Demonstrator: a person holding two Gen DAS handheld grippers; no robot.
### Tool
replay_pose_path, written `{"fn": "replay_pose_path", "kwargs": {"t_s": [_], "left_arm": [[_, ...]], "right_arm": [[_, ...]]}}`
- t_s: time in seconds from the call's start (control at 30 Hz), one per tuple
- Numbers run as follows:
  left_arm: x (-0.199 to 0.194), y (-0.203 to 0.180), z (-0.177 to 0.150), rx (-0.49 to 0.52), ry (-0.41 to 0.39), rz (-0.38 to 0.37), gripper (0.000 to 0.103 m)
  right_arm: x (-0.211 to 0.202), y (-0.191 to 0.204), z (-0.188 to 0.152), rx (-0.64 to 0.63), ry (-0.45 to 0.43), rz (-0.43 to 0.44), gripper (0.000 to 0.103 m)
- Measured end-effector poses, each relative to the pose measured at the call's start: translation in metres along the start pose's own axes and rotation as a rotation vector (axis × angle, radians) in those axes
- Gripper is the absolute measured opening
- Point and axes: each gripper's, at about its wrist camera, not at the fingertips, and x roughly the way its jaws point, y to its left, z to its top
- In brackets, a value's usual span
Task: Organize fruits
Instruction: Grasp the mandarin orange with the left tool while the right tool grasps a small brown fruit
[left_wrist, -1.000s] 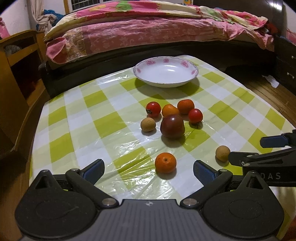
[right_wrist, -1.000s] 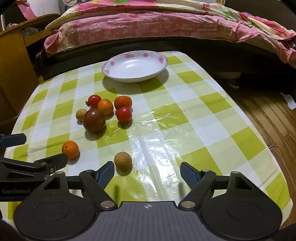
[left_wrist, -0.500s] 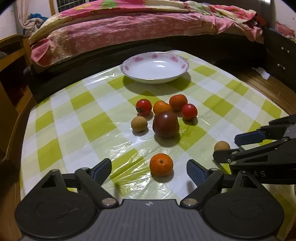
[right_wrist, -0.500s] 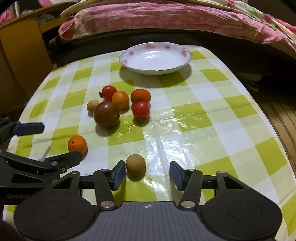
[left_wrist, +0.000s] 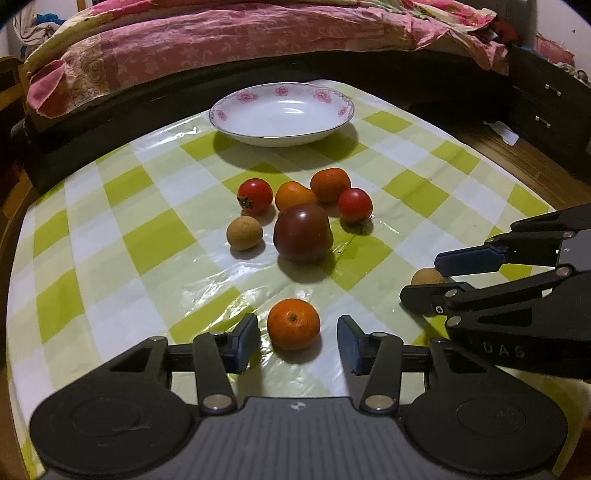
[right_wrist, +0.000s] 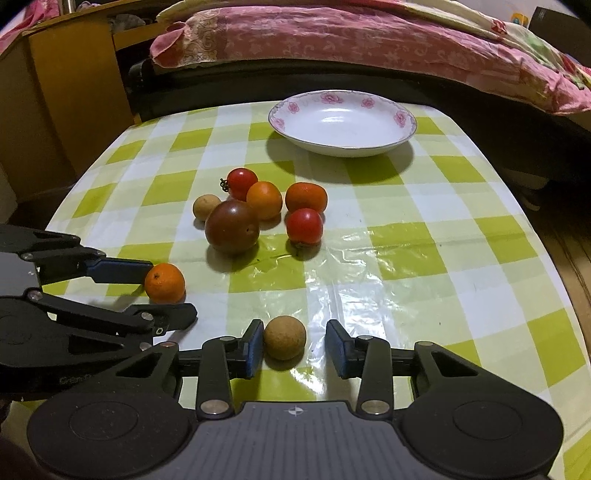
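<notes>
My left gripper (left_wrist: 295, 339) is open with a small orange mandarin (left_wrist: 293, 324) between its pads, resting on the checked tablecloth. My right gripper (right_wrist: 295, 347) is open around a brown longan (right_wrist: 284, 337), which touches the left pad. A cluster lies in the middle: a large dark tomato (left_wrist: 303, 232), two red cherry tomatoes (left_wrist: 255, 195) (left_wrist: 354, 205), two orange fruits (left_wrist: 295, 195) (left_wrist: 330, 184) and a second longan (left_wrist: 244, 232). A white flowered plate (left_wrist: 282, 110) stands empty at the table's far side.
The table (right_wrist: 424, 258) has a green-and-white plastic cover. A bed with pink bedding (left_wrist: 258, 33) runs behind it. A wooden cabinet (right_wrist: 66, 92) stands at the left, and wooden floor shows to the right.
Both grippers have moved forward and lower and have narrowed. The mandarin now sits between the left pads and the longan between the right pads.
</notes>
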Motion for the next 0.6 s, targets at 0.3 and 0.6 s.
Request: {"fn": "replay_pose_path", "kwargs": {"t_s": [0.3, 0.6], "left_arm": [[0.003, 0.003, 0.006, 0.028, 0.035, -0.017, 0.055], [0.000, -0.004, 0.002, 0.050, 0.012, -0.008, 0.045]], "right_arm": [[0.000, 0.004, -0.002, -0.064, -0.026, -0.009, 0.035], [-0.008, 0.014, -0.012, -0.121, -0.041, -0.042, 0.020]]}}
